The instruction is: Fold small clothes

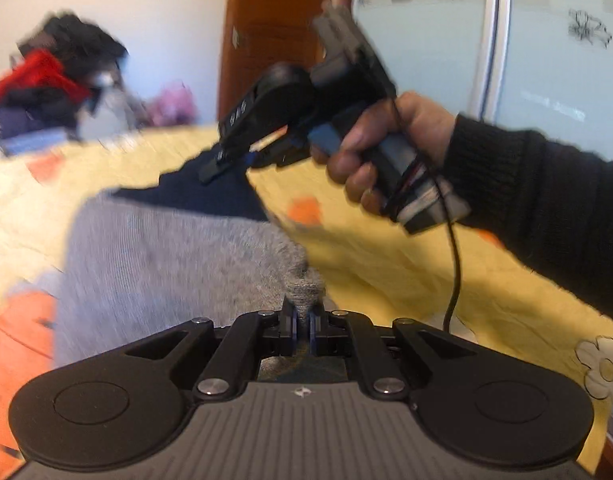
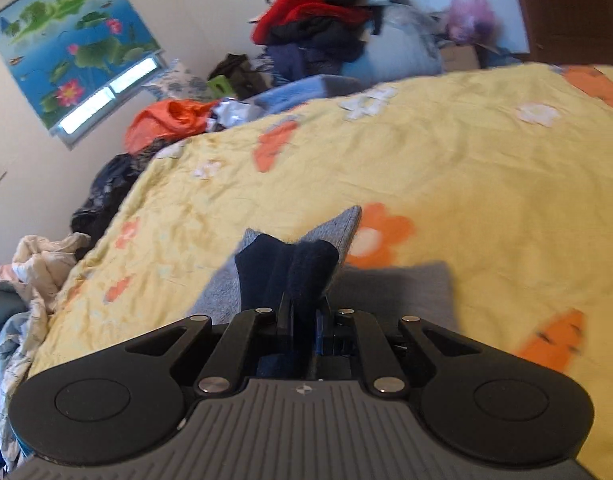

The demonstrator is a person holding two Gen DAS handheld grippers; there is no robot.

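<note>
Yellow quilted bedspread with orange and white flower print (image 2: 446, 168) – rumpled, soft, fills most of both views; its far edge meets a heap of dark and red clothes (image 2: 314, 20) against the wall, blurred in the left wrist view

Grey knit garment with a navy blue band (image 1: 166, 256) – fine ribbed weave, lies spread near the middle of the bedspread, navy part at the far end; outline smeared by motion blur, near edge cut off by the gripper body

Right gripper (image 2: 304, 320) – black plastic fingers pressed together, pinching a bunched fold of the navy band, which stands up in a soft ridge; grey knit shows just behind it. From the left wrist view the same tool is held by a hand in a black ribbed sleeve, fingertips down at the navy edge

Left gripper (image 1: 303, 322) – fingers closed on a small grey knit tuft, pinched upright
</note>
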